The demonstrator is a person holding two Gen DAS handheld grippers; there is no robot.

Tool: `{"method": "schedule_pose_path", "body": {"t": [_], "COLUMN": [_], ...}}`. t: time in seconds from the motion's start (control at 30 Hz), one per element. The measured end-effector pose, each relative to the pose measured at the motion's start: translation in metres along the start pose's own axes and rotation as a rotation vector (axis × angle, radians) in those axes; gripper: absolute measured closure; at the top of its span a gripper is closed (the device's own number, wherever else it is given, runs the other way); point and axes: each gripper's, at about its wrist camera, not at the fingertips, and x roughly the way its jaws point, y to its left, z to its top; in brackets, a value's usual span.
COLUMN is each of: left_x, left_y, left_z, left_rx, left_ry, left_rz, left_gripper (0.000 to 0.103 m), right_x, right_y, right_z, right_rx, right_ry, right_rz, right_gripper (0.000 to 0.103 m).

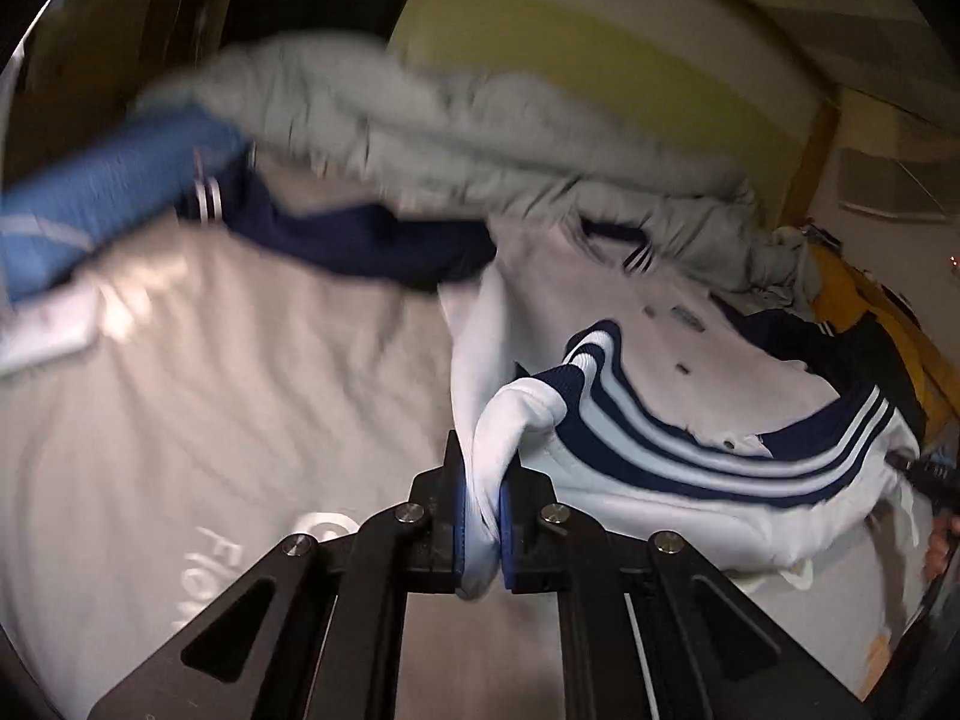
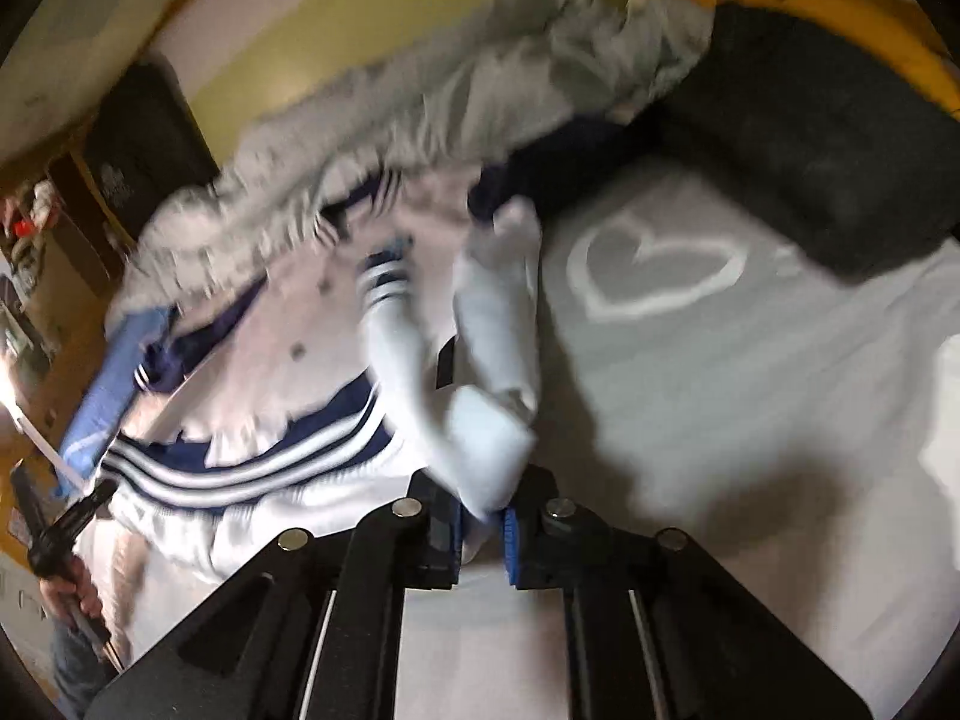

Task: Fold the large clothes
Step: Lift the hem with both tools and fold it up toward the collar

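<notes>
Jacket: a white jacket with navy-and-white striped trim is lifted off the bed, bunched between the two grippers — in the right wrist view it hangs to the left.
Left gripper: clamped on a fold of the white fabric, blue pads pressed to it on both sides.
Right gripper: closed on a white sleeve or edge that rises from between its pads.
Bed: grey sheet under the jacket, with a white heart outline printed on it.
Behind: a grey garment pile, a blue cloth at its left end, a dark pillow — all blurred.
</notes>
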Motion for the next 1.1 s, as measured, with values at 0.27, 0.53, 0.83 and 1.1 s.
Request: {"method": "schedule_pose_path", "body": {"t": [0.27,0.53,0.83,1.1], "left_x": [0.036,0.002,-0.027,-0.008], "left_y": [0.002,-0.015,-0.048,-0.099], "left_z": [-0.035,-0.024,-0.019,-0.044], "left_rx": [0.022,0.128,0.226,0.385], "left_ry": [0.171,-0.027,-0.137,0.035], "left_rz": [0.091,0.165,0.044,-0.147], "left_gripper": [0.087,0.052,0.019,0.019], "right_x": [0.024,-0.008,-0.038,-0.013], "right_y": [-0.004,0.002,0.056,0.132], "right_z": [-0.010,0.002,-0.007,-0.061], "right_rx": [-0.045,-0.110,-0.311,-0.658], "right_ry": [0.124,-0.064,-0.219,-0.097], "right_rz": [-0.214,-0.304,-0.153,-0.052], "right_gripper": [0.086,0.053,0.008,0.003]}}
